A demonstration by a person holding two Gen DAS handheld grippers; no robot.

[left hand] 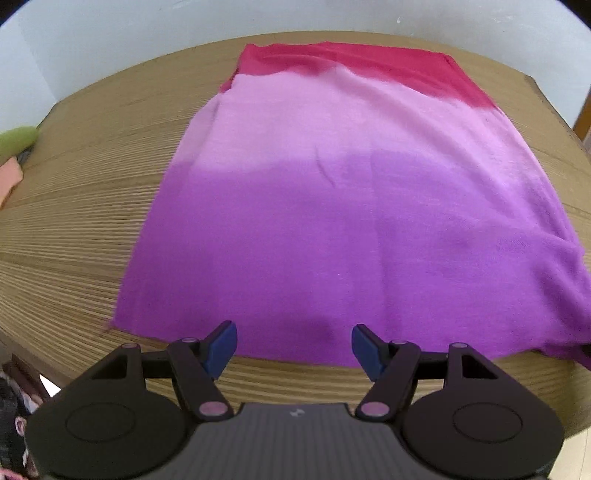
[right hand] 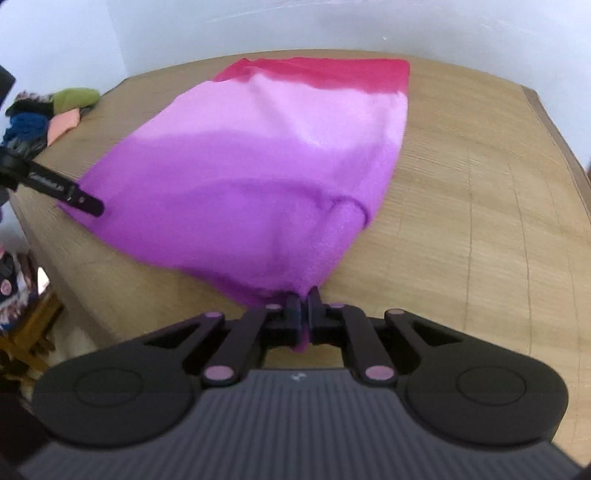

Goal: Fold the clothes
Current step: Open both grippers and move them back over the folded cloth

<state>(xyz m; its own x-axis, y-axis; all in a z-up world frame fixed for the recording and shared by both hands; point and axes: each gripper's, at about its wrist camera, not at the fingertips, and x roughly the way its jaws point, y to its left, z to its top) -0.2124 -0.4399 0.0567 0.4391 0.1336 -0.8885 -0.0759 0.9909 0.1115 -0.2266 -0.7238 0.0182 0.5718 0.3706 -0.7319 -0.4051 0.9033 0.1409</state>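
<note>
On the light brown wooden table with fine ribbed grain (left hand: 92,229) lies a soft knitted garment banded in purple, pale pink and crimson (left hand: 332,221), spread mostly flat, its crimson band at the far edge near the pale wall (left hand: 147,33) and its purple band nearest the cameras. Seen from the left wrist, the left gripper (left hand: 294,349) hovers just above the near purple hem with its jaws standing wide apart; the blue pads (left hand: 221,347) hold nothing, and only cloth and table show in the gap between them. A small crease runs through the middle of the garment, and its right-hand side bunches into a raised fold.

Seen from the right wrist, the right gripper (right hand: 303,308) has its black fingers pressed together on a gathered near corner of the purple cloth; a bit of purple fabric pokes out below the closed jaws, and the garment is drawn up into a ridge leading to them. A rolled fold sits just behind that ridge. At the left of this view a black finger of the left gripper reaches over the purple edge of the garment; whether it touches the cloth I cannot tell.

Beyond the table's far left corner sits a heap of other clothes, olive green, peach and dark blue (right hand: 55,110). Both pictures are somewhat blurred.
</note>
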